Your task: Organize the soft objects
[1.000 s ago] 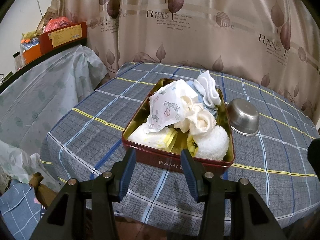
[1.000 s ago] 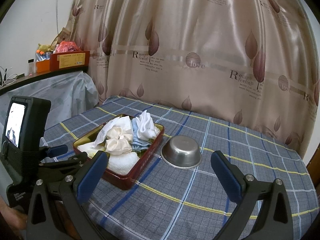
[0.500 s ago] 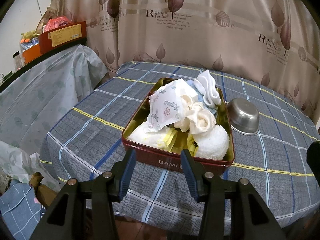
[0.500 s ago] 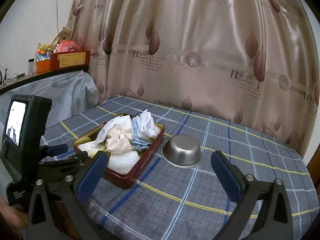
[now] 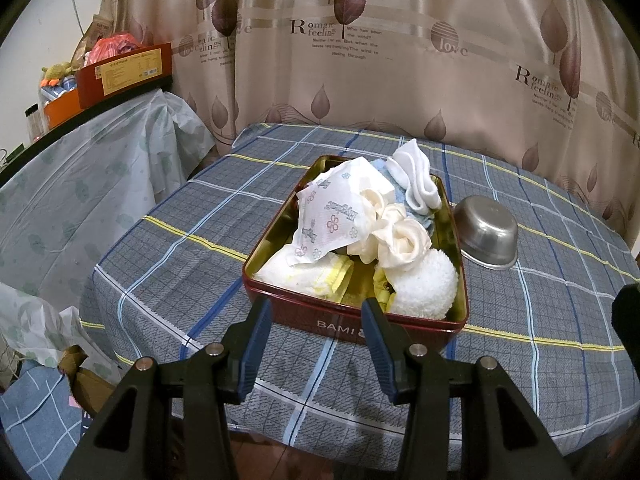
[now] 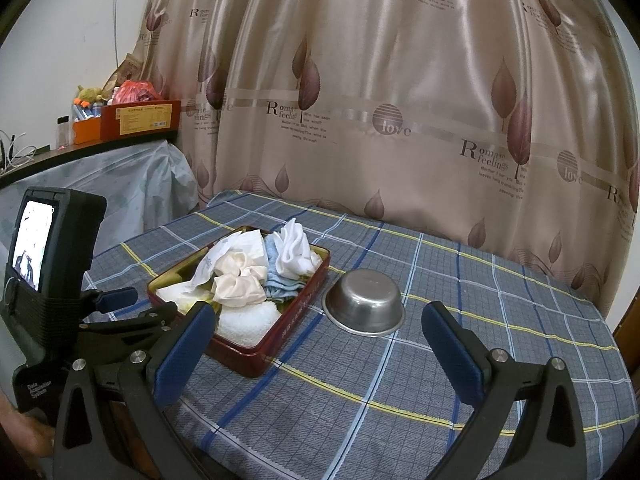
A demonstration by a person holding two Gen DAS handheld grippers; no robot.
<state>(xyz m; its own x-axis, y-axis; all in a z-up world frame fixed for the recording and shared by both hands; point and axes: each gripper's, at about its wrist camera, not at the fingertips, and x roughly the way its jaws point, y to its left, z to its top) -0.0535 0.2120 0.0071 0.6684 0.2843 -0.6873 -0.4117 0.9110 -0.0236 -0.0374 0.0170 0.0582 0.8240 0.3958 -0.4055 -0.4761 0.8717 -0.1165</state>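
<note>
Nothing has moved since earlier: both the left hand-held gripper (image 5: 316, 332) and right hand-held gripper (image 6: 320, 340) hover spread and empty, and grabbing the heaped tin (image 5: 348, 322) at twelve o'clock could drag neighbouring cloths out.

Each claw (image 5: 316, 340) has black plastic arms with silver screws and blue-padded fingers (image 6: 448, 350).

Glossy metal tin (image 5: 352, 322), shiny steel bowl (image 5: 486, 236), woven tablecloth (image 5: 168, 264).
</note>
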